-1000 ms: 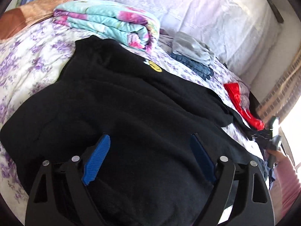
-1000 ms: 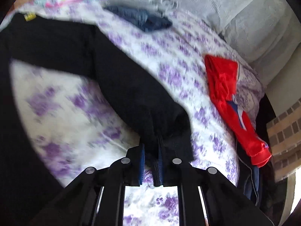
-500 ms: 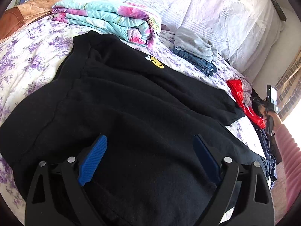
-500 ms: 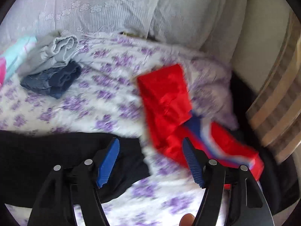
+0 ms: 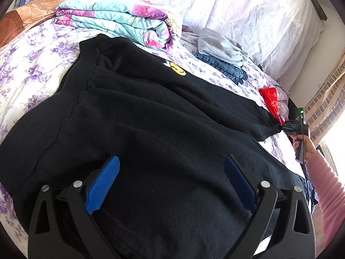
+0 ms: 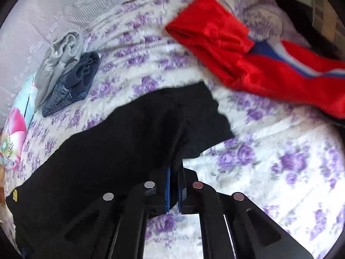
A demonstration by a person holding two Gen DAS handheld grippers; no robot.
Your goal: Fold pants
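The black fleece pants [image 5: 151, 129] lay spread across a bed covered with a white quilt printed with purple flowers [image 5: 32, 69], taking up most of the left wrist view. The cloth was thick, matte and softly creased, with long folds running along the legs and a small round yellow smiley patch [image 5: 179, 70] near the upper edge. One leg stretched away toward the far right side of the bed, where its hem was bunched into a tight pinch. The left gripper [image 5: 170, 185] hovered low over the wide part of the pants with its blue-padded jaws spread far apart; they had just been opening further, and nothing was clamped between them, the black cloth only lying beneath. The right gripper [image 6: 174, 185] had just been closing and its jaws stood pressed together on the hem of that leg, the black fabric gathered and drawn up between the blue pads [image 6: 167, 185]. In the left view a hand [image 5: 304, 144] in a pink ribbed sleeve [image 5: 325, 192] held that tool. Beside the pinched hem lay a shiny red garment with a blue and white stripe [image 6: 248, 56]. Further up the bed sat a folded grey and dark blue pile of clothes [image 5: 224, 54] and a folded turquoise blanket with pink flowers [image 5: 120, 19].
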